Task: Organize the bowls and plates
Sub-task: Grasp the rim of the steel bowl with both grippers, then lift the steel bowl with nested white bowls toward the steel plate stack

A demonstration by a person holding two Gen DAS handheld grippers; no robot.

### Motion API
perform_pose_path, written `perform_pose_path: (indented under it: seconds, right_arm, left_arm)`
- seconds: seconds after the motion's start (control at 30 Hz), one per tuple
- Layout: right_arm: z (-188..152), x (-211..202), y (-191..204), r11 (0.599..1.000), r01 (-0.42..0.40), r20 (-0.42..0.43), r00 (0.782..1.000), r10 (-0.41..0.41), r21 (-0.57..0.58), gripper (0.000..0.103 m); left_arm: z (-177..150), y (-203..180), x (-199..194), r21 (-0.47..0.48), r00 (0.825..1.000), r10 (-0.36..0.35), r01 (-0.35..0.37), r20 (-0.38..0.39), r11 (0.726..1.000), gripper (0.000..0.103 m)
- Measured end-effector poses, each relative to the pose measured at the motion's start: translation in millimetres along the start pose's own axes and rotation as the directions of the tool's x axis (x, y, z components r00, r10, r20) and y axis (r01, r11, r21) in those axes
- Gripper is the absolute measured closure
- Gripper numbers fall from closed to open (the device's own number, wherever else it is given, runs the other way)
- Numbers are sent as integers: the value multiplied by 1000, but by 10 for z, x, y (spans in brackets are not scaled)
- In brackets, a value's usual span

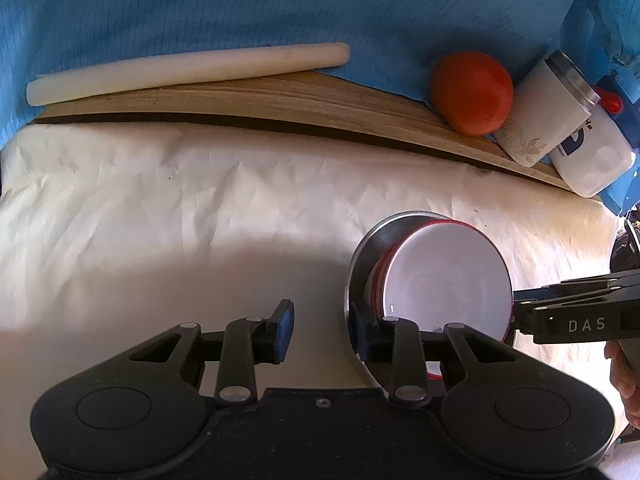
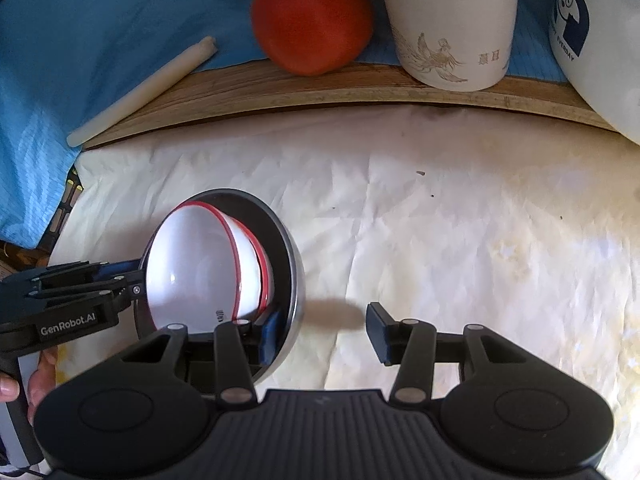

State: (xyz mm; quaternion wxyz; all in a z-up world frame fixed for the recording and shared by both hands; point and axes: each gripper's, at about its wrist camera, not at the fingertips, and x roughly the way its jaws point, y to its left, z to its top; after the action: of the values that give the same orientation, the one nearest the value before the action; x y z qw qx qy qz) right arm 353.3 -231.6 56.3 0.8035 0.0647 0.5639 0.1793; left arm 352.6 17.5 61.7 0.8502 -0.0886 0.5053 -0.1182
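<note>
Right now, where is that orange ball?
The orange ball sits at the back, on the wooden board against the blue cloth. The white cup is beside it on the right in both views.

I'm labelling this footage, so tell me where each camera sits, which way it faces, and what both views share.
Left wrist: on the left gripper, angled down along its fingers at a shiny metal dish holding stacked white red-rimmed bowls; right gripper and right hand enter from the right.
Right wrist: on the right gripper, angled down at the same stack; left gripper and left hand enter from the left.
Shared: dish, bowls, round red-orange object, white printed cup.
</note>
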Motion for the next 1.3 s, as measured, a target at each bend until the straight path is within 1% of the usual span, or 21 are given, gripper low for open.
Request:
perform_pose_path:
  seconds: [0.1,0.13,0.17,0.2,0.23,0.33,0.4,0.53,0.7,0.77,0.87,1.03,1.3]
  right_arm:
    - [4,5,9,1000,-19,-6,1000,19,3,62]
    - [7,6,8,1000,-27,-7,1000,27,7,67]
    - [7,4,10,999,-36,-7,999,36,11,69]
    - [3,1,22,999,-44,-4,999,44,7,74]
    - [0,-2,37,999,-53,-2,999,53,0,81]
    - [-4,-7,84,998,-67,-4,998,67,-14,87]
    - [-8,-9,92,998,-64,-2,998,64,-17,87]
    - [-5,-6,38,995,-92,-6,996,92,24,87]
    - [3,-1,4,994,-100,-7,995,101,38,87]
    - [4,1,-22,992,-111,-7,994,111,55,87]
    - [9,8,-67,988,-132,-10,991,133,77,87]
    - [12,17,-78,986,-134,-9,991,136,98,87]
    - [-3,16,-130,981,-149,4,989,150,125,89]
  left_arm:
    - [2,18,6,-5,1000,-5,5,2,1000,72]
    - [0,23,6,-6,1000,-6,6,3,1000,72]
    - [-2,28,4,-9,1000,-8,8,5,1000,74]
    - [-9,25,-2,-9,1000,-11,11,7,1000,75]
    - [-13,17,-4,-5,1000,-13,13,8,1000,78]
    - [-23,-20,-10,8,1000,-18,18,13,1000,85]
    - [-28,-33,-16,8,1000,-16,16,15,1000,85]
    - [-26,-31,-15,-25,999,-29,29,13,999,85]
    - [-35,-59,-24,-8,1000,-21,21,20,1000,86]
    - [-48,-73,-31,8,999,-27,27,27,1000,95]
    - [-51,-120,-38,30,999,-11,10,35,1000,96]
    - [-33,-67,-30,-22,999,-28,28,27,999,96]
    - [-56,-36,-35,-49,999,-45,47,29,998,95]
